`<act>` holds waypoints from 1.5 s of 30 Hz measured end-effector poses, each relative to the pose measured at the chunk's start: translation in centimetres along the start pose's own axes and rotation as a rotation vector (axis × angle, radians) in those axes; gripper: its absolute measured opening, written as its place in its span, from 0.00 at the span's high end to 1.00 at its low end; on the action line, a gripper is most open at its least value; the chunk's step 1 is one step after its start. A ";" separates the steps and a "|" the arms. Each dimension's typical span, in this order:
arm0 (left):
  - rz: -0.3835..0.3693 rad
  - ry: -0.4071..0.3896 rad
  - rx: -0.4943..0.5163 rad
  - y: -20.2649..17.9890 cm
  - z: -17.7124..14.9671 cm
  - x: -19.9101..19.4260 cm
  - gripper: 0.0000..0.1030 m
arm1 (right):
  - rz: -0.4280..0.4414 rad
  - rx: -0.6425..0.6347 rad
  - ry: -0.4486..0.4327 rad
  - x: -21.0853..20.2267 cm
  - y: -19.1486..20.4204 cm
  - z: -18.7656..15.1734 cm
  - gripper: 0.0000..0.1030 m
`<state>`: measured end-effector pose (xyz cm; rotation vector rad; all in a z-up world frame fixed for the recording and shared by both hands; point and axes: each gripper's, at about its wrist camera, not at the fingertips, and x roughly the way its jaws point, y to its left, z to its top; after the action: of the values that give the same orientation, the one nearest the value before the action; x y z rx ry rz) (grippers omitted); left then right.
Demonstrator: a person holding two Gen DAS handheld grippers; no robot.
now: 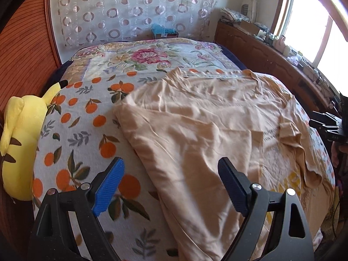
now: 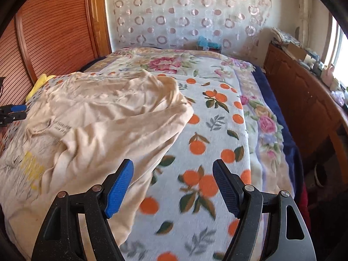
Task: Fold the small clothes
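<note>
A peach T-shirt [image 1: 195, 126] with yellow lettering lies on the orange-print blanket [image 1: 87, 117], its two sides folded in over the middle. My left gripper [image 1: 171, 167] hovers open over the shirt's left folded edge, blue pads wide apart, nothing between them. In the right wrist view the same T-shirt [image 2: 97, 121] fills the left half. My right gripper [image 2: 174, 169] is open above the blanket [image 2: 206, 130], just past the shirt's right edge, holding nothing. Each gripper shows at the other view's side: the right gripper [image 1: 326, 126] and the left gripper [image 2: 13, 113].
A yellow plush toy [image 1: 19, 143] lies at the bed's left edge against a wooden headboard [image 1: 24, 50]. A floral quilt [image 1: 148, 54] covers the far half of the bed. A wooden cabinet [image 1: 271, 52] with clutter runs along the right under a window.
</note>
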<state>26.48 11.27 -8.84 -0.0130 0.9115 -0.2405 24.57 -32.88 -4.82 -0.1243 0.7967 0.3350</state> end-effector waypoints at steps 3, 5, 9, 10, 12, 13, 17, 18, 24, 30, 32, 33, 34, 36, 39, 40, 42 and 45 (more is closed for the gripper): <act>0.003 0.004 -0.015 1.1 0.8 0.8 0.14 | 0.011 0.031 0.017 2.2 -1.4 1.4 0.25; -0.003 0.012 -0.027 1.7 1.4 1.5 0.17 | 0.019 0.041 0.027 3.5 -2.1 2.4 0.25; -0.011 0.019 -0.033 2.5 2.1 2.7 0.17 | 0.042 0.038 0.036 5.5 -1.8 3.9 0.28; -0.012 0.020 -0.033 2.5 2.4 2.8 0.18 | 0.046 0.032 0.040 5.9 -1.8 4.2 0.29; -0.017 0.020 -0.028 2.7 2.9 3.3 0.27 | 0.051 0.016 0.045 6.6 -1.5 4.5 0.32; -0.015 0.026 -0.029 2.7 3.1 3.6 0.27 | 0.048 0.001 0.039 6.9 -1.4 4.8 0.33; -0.006 0.030 -0.028 2.9 3.8 4.4 0.27 | 0.064 -0.028 0.033 7.5 -1.1 5.4 0.39; -0.007 0.031 -0.028 3.1 4.0 4.6 0.27 | 0.069 -0.030 0.033 7.7 -1.1 5.6 0.40; 0.014 0.016 -0.019 3.1 4.5 5.2 0.35 | 0.095 -0.056 0.032 8.4 -1.5 5.9 0.53; 0.017 0.003 -0.019 2.9 4.6 5.2 0.49 | 0.104 -0.073 0.037 8.7 -1.2 6.1 0.66; 0.014 0.003 -0.017 2.9 4.7 5.3 0.49 | 0.113 -0.074 0.038 8.6 -1.2 6.1 0.74; 0.016 0.004 -0.015 2.9 4.8 5.4 0.50 | 0.119 -0.075 0.039 8.7 -1.1 6.1 0.77; 0.021 0.005 -0.011 2.8 4.9 5.5 0.50 | 0.121 -0.077 0.041 8.7 -1.1 6.2 0.81; 0.024 0.009 -0.011 2.8 5.0 5.6 0.49 | 0.123 -0.084 0.043 8.8 -0.9 6.3 0.87; 0.020 0.013 -0.023 3.0 5.3 5.7 0.49 | 0.130 -0.097 0.043 8.9 -0.5 6.3 0.91; 0.019 0.012 -0.023 3.1 5.3 5.7 0.49 | 0.128 -0.100 0.042 8.8 -0.5 6.3 0.92; 0.027 0.010 -0.015 3.1 5.4 5.7 0.51 | 0.132 -0.098 0.041 8.8 -0.6 6.2 0.92; 0.041 0.003 -0.013 3.2 5.4 5.7 0.71 | 0.134 -0.093 0.040 8.8 -0.8 6.1 0.93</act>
<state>34.74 12.64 -10.35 -0.0057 0.9151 -0.1965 34.74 -30.03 -6.89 -0.1656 0.8311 0.4982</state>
